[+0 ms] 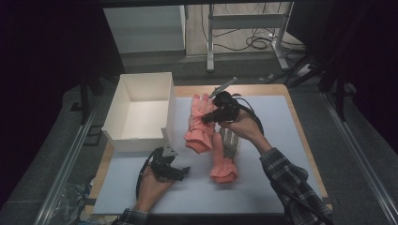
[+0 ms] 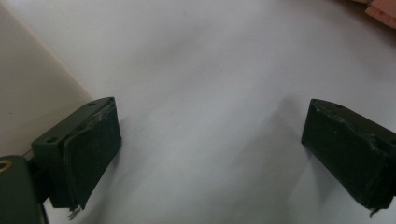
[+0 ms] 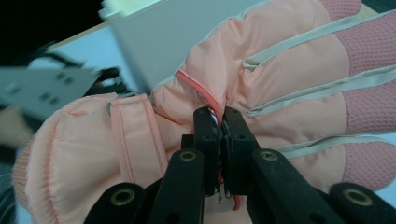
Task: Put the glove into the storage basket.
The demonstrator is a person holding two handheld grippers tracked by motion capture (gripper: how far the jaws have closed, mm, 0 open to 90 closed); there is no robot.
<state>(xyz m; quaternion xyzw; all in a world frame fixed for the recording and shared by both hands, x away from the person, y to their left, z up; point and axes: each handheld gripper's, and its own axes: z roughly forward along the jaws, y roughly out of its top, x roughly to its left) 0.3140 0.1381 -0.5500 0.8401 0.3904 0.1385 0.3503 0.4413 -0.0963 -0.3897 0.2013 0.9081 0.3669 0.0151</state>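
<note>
**One glove pinched and up, its partner flat on the mat, box empty**

The right gripper (image 1: 205, 119) has its jaws pressed together on a fold of the pink glove (image 1: 199, 123), gripping the fabric at the back of the hand, near where the fingers begin. In the right gripper view the two black jaws meet with only a thin pinch of cloth and a red cord between them (image 3: 217, 125). From the high view this glove hangs beside the white box (image 1: 141, 140), cuff down and fingers up, with its lower end at or just above the mat (which of the two cannot be told from here).

The second glove (image 1: 224, 159) lies flat on the grey mat (image 1: 277, 140), just to the right of the held one, cuff toward the person.

The left gripper (image 1: 184, 171) rests low over the mat near the front corner of the box, jaws wide apart and holding nothing; the left gripper view shows bare mat between them and the box wall at the left edge.

Judging from the layout, the work looks like putting the gloves into the box, and it seems early: the box interior is bare, and neither glove is inside. What seems left is carrying the gripped glove over the rim, releasing it, then dealing with the second.
</note>
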